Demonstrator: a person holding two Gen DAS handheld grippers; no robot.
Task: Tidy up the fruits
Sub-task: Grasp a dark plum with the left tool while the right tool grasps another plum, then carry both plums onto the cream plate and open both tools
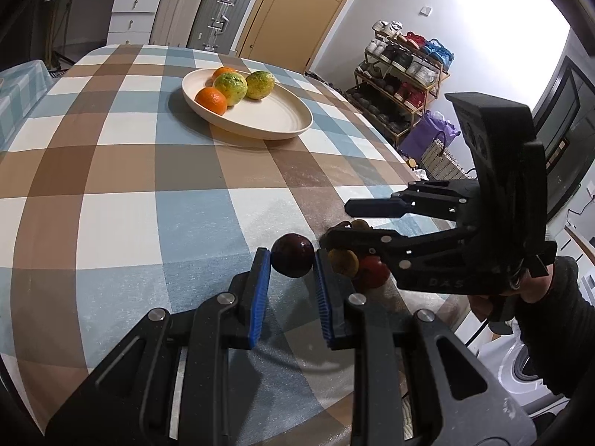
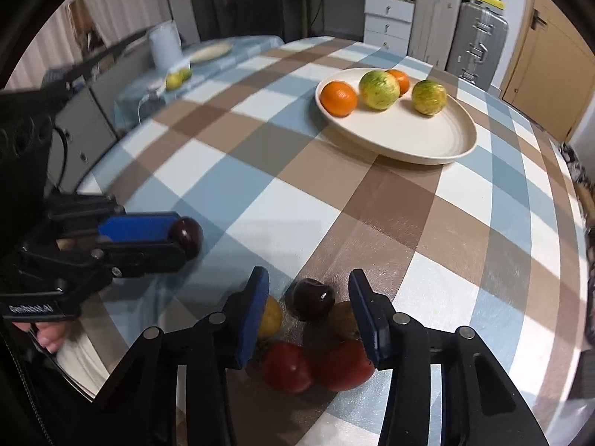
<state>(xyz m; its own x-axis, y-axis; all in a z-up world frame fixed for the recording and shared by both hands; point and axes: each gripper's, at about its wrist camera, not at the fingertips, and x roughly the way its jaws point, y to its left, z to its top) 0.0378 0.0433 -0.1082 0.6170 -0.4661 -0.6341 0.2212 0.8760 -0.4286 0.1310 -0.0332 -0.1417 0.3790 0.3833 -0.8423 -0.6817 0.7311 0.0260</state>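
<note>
My left gripper (image 1: 292,260) is shut on a dark plum (image 1: 292,255), which sits at its blue fingertips just above the checked tablecloth; the right wrist view shows the same plum (image 2: 187,236) in the left gripper (image 2: 185,238). My right gripper (image 2: 308,280) hangs open over a pile of fruit near the table's edge. A second dark plum (image 2: 312,297) lies between its pads without touching them. Around it lie a yellow fruit (image 2: 270,317), a brown kiwi (image 2: 344,319) and two red tomatoes (image 2: 286,366). A cream plate (image 1: 290,130) farther off holds two oranges and two green-yellow citrus.
The table's edge (image 1: 401,186) runs close beside the fruit pile. A shoe rack (image 1: 401,74) and suitcases (image 1: 223,15) stand beyond the table. A side table with a white jug (image 2: 163,48) and lemons is at the back left. A hand (image 1: 531,290) holds the right gripper.
</note>
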